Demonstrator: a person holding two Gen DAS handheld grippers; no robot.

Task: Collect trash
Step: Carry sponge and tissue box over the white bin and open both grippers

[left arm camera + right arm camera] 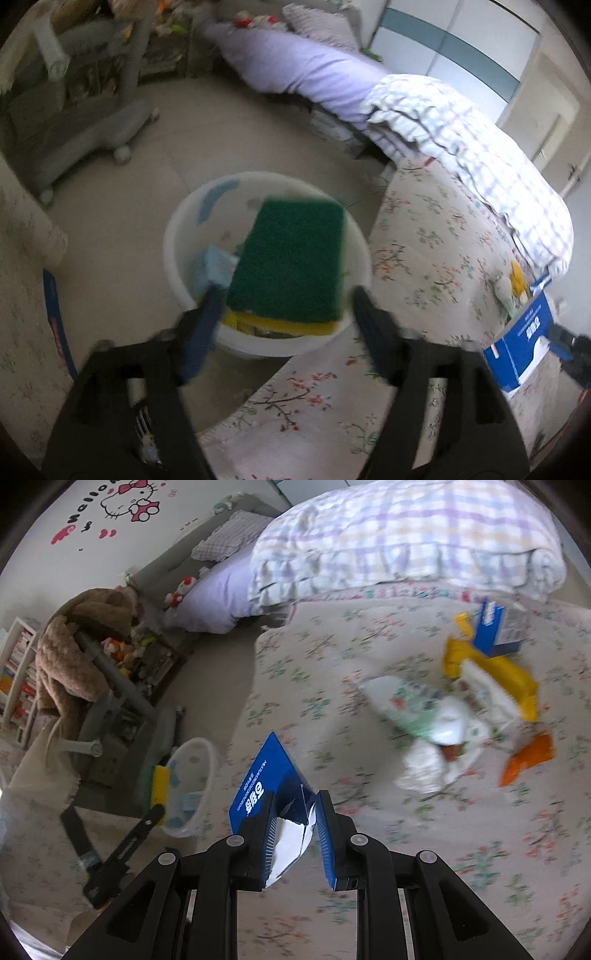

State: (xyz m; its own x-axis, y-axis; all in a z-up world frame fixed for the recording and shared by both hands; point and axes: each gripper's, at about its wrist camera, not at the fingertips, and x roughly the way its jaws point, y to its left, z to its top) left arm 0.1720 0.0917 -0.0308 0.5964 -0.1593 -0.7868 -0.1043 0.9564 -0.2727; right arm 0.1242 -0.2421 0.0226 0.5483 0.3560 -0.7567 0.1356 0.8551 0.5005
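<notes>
Bed (369, 849) carries the remaining trash: wrappers (436, 716), small cartons. White basin (177, 258) sits on the floor beside it. Sponge (291, 258) is over the basin, left hand-held gripper (284, 306) jaws apart, not pressing it. Right hand-held gripper (295, 812) is clamped on blue carton (266, 775). Judgement: carry the carton fully over the rim before letting go.

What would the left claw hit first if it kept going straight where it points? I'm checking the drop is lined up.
Most likely the green and yellow sponge between its open fingers, with the white basin right behind it; depth is hard to judge.
</notes>
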